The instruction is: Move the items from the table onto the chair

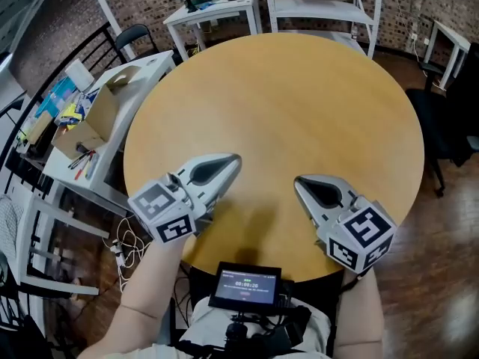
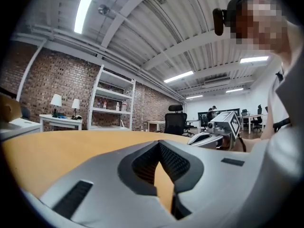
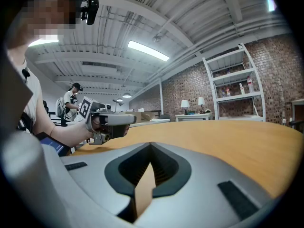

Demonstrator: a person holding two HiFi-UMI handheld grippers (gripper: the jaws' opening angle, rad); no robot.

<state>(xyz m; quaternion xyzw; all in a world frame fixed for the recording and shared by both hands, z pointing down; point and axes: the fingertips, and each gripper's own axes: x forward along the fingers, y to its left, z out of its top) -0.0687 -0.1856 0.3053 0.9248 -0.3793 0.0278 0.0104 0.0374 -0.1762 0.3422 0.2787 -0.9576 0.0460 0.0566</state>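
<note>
You are holding the left gripper [image 1: 232, 160] and right gripper [image 1: 300, 182] low over the table's [image 1: 284, 88] near edge, both closed and empty. A black chair [image 1: 428, 118] is standing just right of the table.

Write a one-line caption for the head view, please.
Head view: left gripper and right gripper, both shut and empty, held over the near side of a round wooden table.

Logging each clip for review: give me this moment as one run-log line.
left gripper: jaws shut, empty | right gripper: jaws shut, empty | round table: no items in view on top
</note>
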